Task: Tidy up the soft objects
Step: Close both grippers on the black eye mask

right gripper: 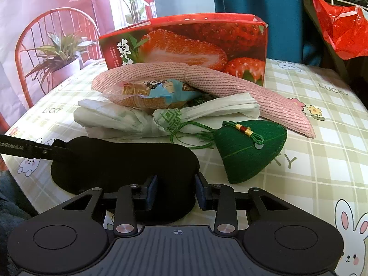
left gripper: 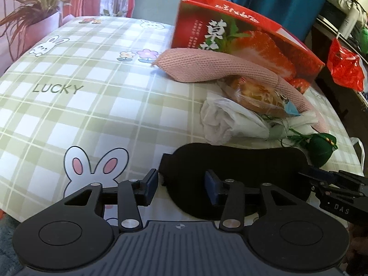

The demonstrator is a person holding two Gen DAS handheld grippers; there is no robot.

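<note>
The black eye mask lies on the checked table, just before the pile by the strawberry box. Right gripper pinches the mask's near edge — left gripper straddles its other end, fingers spread, not gripping.
</note>
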